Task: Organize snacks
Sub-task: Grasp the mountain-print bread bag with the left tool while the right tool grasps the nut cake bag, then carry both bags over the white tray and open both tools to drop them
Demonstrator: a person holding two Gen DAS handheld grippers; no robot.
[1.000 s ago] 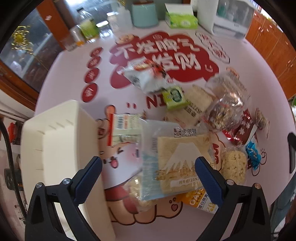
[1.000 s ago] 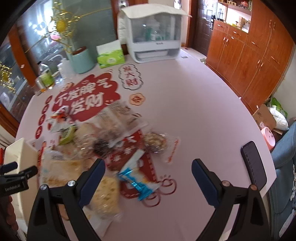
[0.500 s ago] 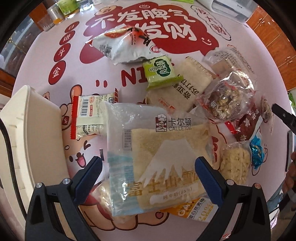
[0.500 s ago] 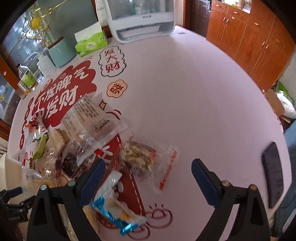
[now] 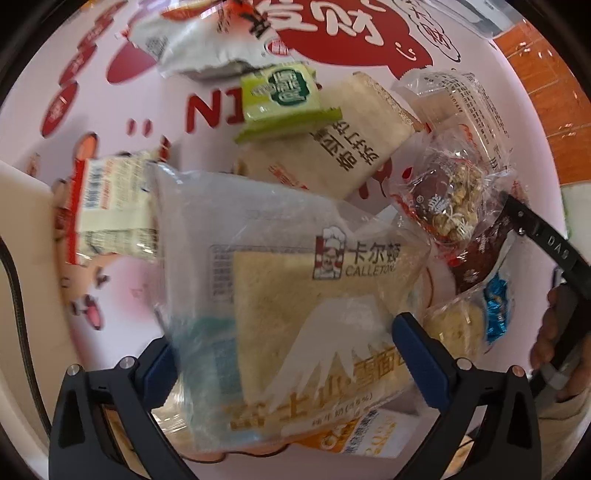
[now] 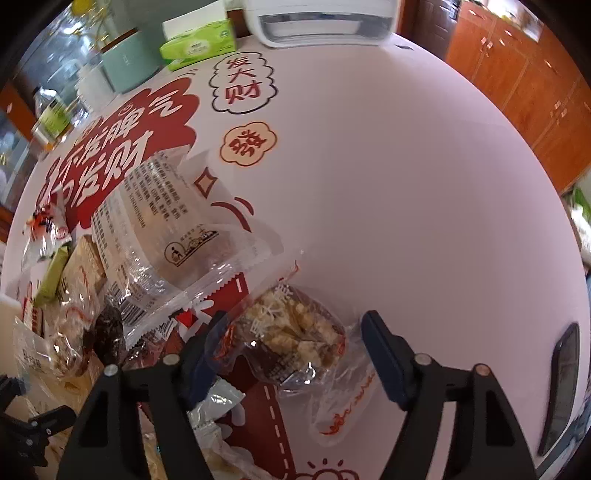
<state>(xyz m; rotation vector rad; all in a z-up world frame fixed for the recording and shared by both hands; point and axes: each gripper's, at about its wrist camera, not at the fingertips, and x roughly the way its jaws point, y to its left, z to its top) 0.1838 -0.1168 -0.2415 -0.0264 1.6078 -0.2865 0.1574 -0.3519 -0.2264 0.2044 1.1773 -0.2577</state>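
My left gripper (image 5: 288, 354) is open, its blue fingers on either side of a large clear bag of sliced bread (image 5: 295, 295) printed "Calleton". Beyond it lie a green packet (image 5: 284, 92), a beige cracker pack (image 5: 343, 140), a red and white packet (image 5: 107, 210) and a nut snack bag (image 5: 450, 206). My right gripper (image 6: 291, 350) is open around a clear bag of nut and date snack (image 6: 291, 339) on the pink table (image 6: 406, 184). It shows at the right edge of the left wrist view (image 5: 546, 243).
A white bin's edge (image 5: 22, 206) is at the left. A large clear wrapped cake (image 6: 159, 221) lies left of my right gripper. A dark phone (image 6: 561, 384) lies at the table's right edge. A tissue box (image 6: 199, 44), a teal container (image 6: 125, 66) and a white appliance (image 6: 321, 22) stand at the back.
Both grippers have moved down and closer to the snacks. The bread bag now sits between my left fingers and the nut snack bag between my right fingers. Both stay open.
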